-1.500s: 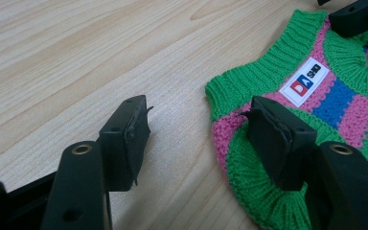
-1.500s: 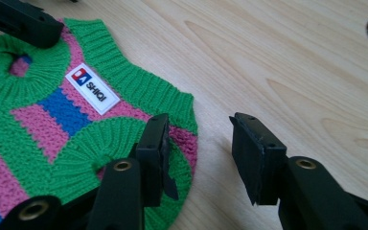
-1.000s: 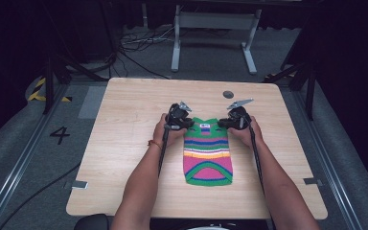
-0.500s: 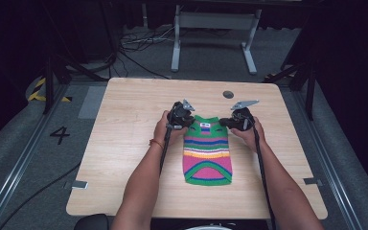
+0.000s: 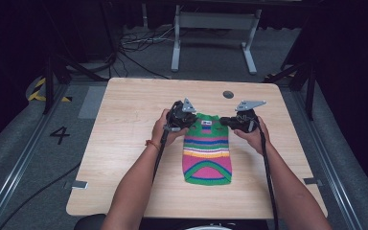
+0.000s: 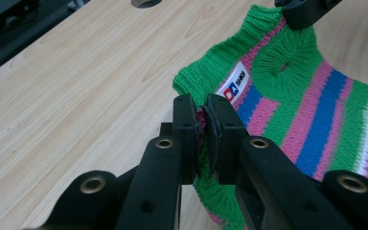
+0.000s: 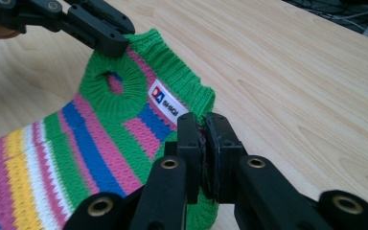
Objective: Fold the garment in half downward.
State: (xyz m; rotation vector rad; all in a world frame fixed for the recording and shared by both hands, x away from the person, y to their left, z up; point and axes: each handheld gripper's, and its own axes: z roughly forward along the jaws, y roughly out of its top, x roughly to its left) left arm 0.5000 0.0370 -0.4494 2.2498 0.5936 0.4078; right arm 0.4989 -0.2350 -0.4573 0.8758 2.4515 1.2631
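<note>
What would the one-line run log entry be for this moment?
left tool: shut on striped sweater collar edge | right tool: shut on opposite collar edge | sweater: flat on table, label up

Desk (image 5: 124, 158): light wood-grain top, rounded corners, with a round cable hole (image 5: 228, 94) near the far edge, right of centre. One striped knit sweater (image 5: 207, 152) lies flat on it, centred, collar toward the far side, hem toward the near edge.
</note>
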